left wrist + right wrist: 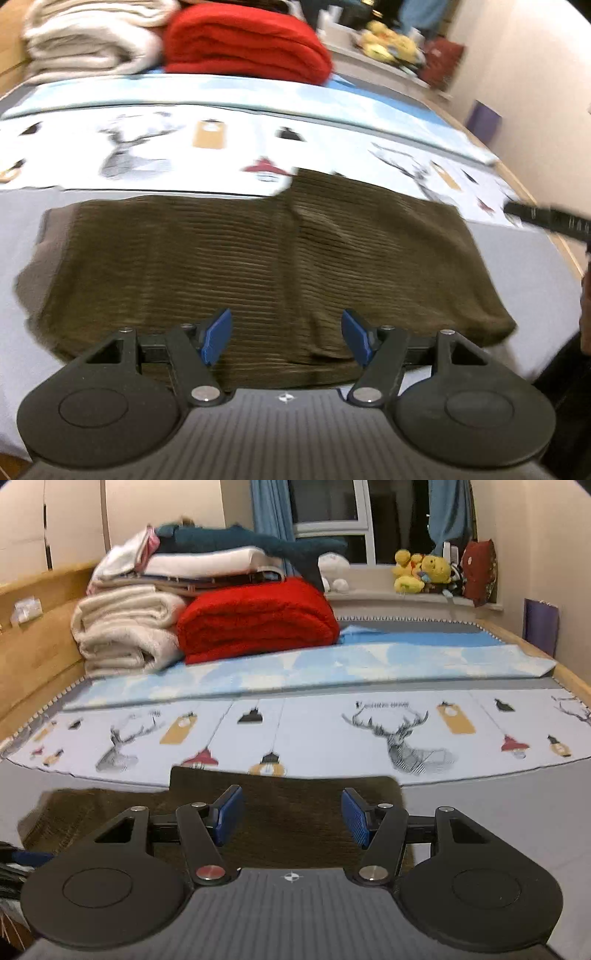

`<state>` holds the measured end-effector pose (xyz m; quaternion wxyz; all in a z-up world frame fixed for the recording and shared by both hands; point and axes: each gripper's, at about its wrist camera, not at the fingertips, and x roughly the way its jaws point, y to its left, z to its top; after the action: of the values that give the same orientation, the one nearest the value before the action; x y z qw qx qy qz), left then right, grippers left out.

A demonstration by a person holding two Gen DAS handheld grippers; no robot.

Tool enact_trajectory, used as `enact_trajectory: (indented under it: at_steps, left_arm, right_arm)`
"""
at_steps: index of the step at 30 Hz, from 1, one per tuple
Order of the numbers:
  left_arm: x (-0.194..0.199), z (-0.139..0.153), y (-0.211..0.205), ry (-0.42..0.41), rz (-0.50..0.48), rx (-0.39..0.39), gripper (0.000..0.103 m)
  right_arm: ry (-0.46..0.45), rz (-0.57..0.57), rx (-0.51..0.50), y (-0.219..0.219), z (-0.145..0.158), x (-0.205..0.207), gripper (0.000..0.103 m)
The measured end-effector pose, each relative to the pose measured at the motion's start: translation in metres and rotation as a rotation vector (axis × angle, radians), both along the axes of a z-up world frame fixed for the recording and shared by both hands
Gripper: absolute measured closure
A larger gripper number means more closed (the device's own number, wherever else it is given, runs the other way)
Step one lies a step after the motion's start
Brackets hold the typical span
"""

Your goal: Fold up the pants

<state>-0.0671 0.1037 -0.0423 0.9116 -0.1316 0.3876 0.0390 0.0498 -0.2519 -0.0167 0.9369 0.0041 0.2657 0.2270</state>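
Observation:
The pants (258, 266) are dark olive ribbed corduroy, folded into a broad flat rectangle on the grey sheet (535, 280) of the bed. In the left wrist view my left gripper (286, 336) hovers over their near edge with its blue pads (218, 336) apart and nothing between them. In the right wrist view the pants (288, 823) lie low under my right gripper (291, 818), which is open and holds nothing. A black part of the other gripper (546, 218) reaches in at the right edge of the left wrist view.
A white mat with a deer print (369, 731) and a blue mat (332, 664) lie beyond the pants. Folded red (258, 620) and cream blankets (125, 627) are stacked at the back left. Yellow plush toys (424, 570) sit on the windowsill. A wooden bed frame (37, 646) runs along the left.

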Motion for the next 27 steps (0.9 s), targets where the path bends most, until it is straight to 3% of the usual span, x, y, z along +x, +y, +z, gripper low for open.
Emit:
enact_trajectory:
  at_steps: [7,12,16,18,22,27]
  left_arm:
    - [-0.011,-0.005,0.057,0.0,0.133,-0.087,0.032]
    - [-0.022,-0.023,0.104,0.041,0.284,-0.307,0.031]
    - [-0.044,-0.032,0.147,0.033,0.444,-0.492,0.028]
    - [-0.055,-0.038,0.166,0.031,0.534,-0.548,0.021]
    - [-0.07,-0.051,0.186,0.08,0.659,-0.602,0.019]
    - [-0.067,-0.062,0.192,0.106,0.693,-0.636,0.019]
  right_arm:
    - [0.003,0.065,-0.091,0.038,-0.015,0.009,0.044]
    - [0.054,0.075,-0.062,0.045,-0.02,0.014,0.043]
    - [0.037,0.11,-0.093,0.05,-0.022,0.01,0.043]
    - [0.04,0.115,-0.099,0.048,-0.023,0.009,0.043]
    - [0.049,0.12,-0.082,0.04,-0.021,0.01,0.043]
    - [0.059,0.114,-0.07,0.028,-0.021,0.013,0.043]
